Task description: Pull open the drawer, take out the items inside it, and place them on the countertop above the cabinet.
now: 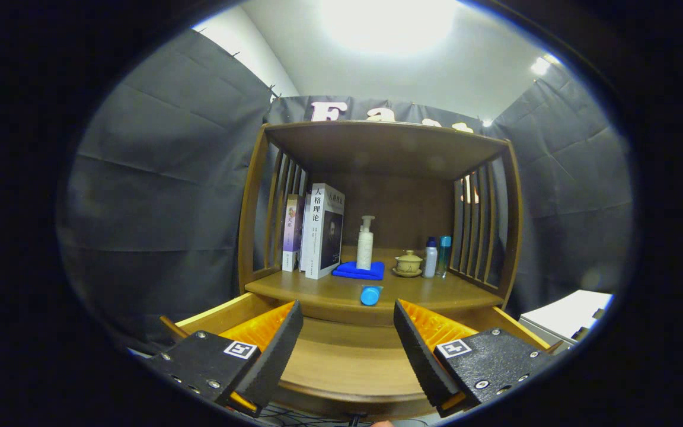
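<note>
Drawer (347,362) of the wooden cabinet stands pulled out toward the camera, and the part of its wooden floor that shows between the fingers is bare. Above it lies the bench (294,290), the cabinet's top, roofed by a wooden shelf frame (383,145) with slatted sides. A small blue round item (370,295) lies at the front edge of the bench, just beyond the fingers and about midway between them. Farther back a white pump bottle (365,243) stands upright on a folded blue cloth (358,271). Left of the cloth two books (316,231) stand upright against the slats. Right of the cloth sits a small lidded cup on a saucer (408,263), and beside it two slim bottles (436,256) stand close together near the right slats. The claw (347,335) hangs over the open drawer with its fingers spread wide apart, nothing between them and touching nothing. A white box-like object (567,317) sits off to the right of the cabinet.
</note>
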`<state>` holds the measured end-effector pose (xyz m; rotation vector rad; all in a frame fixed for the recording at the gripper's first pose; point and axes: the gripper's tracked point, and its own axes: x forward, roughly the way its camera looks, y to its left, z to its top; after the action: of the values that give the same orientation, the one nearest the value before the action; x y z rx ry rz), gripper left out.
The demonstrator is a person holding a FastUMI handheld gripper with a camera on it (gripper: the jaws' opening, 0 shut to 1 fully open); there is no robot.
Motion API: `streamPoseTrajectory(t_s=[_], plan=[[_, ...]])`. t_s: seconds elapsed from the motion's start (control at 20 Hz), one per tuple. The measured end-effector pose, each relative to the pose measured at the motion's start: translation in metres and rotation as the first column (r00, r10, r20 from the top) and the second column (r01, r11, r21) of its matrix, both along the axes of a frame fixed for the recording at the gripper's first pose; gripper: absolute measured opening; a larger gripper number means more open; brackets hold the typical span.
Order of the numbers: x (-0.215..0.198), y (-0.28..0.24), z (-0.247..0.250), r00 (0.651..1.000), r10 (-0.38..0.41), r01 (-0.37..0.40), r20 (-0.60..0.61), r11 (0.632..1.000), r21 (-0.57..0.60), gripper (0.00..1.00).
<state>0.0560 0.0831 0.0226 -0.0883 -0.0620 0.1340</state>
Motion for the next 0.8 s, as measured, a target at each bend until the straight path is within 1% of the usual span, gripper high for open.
streamPoseTrajectory(t_s=[0.3,0.45,0.65,0.8], plan=[[-0.034,-0.002,-0.022,1.0,0.013,-0.013,-0.023,1.0,0.026,0.94],[-0.058,0.009,-0.037,0.997,0.066,-0.063,-0.04,0.996,0.07,0.94],[-0.081,0.004,-0.064,0.996,0.063,-0.061,-0.057,0.997,0.044,0.94],[-0.092,0.001,-0.09,0.993,0.063,-0.06,-0.101,0.998,0.025,0.94]])
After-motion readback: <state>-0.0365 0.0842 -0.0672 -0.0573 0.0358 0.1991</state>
